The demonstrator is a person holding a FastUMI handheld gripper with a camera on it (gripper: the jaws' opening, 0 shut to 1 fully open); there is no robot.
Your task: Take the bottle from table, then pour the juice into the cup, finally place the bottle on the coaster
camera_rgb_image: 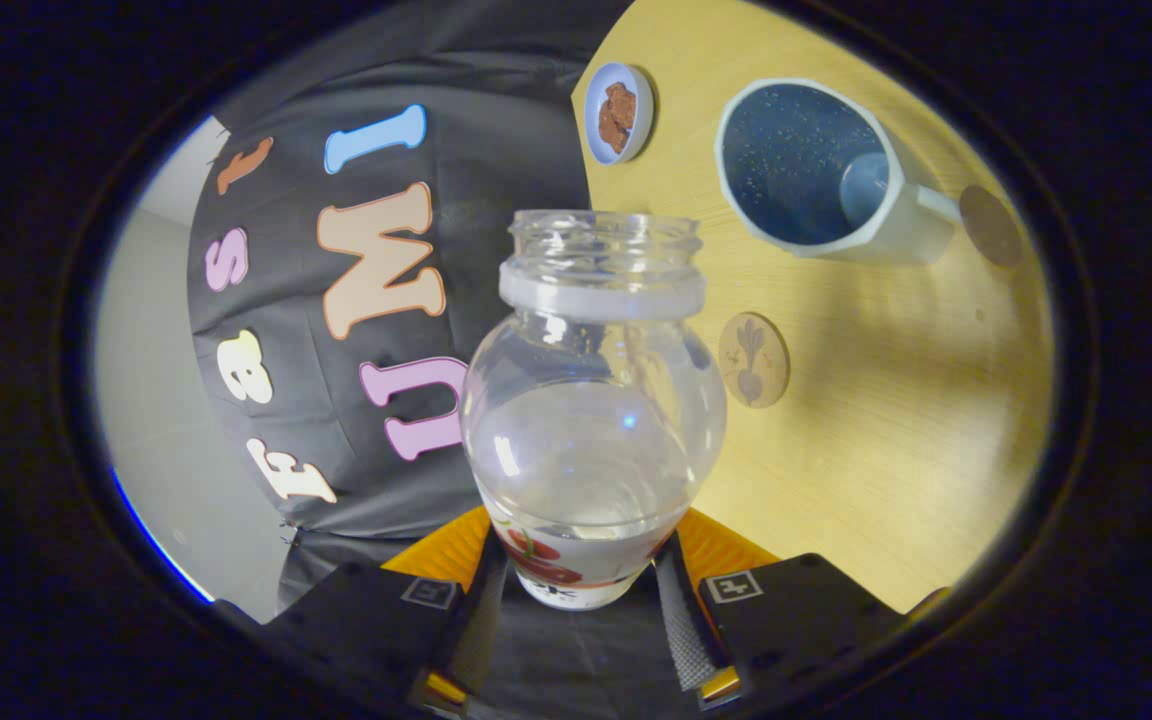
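Fingers (581, 590) clamp the bottle (591, 420) at its base, so swing its open mouth over the cup (816, 170) beyond the coaster (753, 358), then tip slowly.

No legible wording found. The bottle (591, 400) carries a label (556, 565) around its near end, printed with red fruit. A few dark characters at the label's near edge are cut off between the fingers and cannot be read. The gripper (581, 560) has both fingers (476, 620) pressed against the bottle at that label, one on each side. Each finger block bears a square coded marker, left (429, 592) and right (732, 585); these are patterns, not text. The round coaster (753, 359), on the table (886, 450) right of the bottle, shows an engraved root-vegetable drawing.
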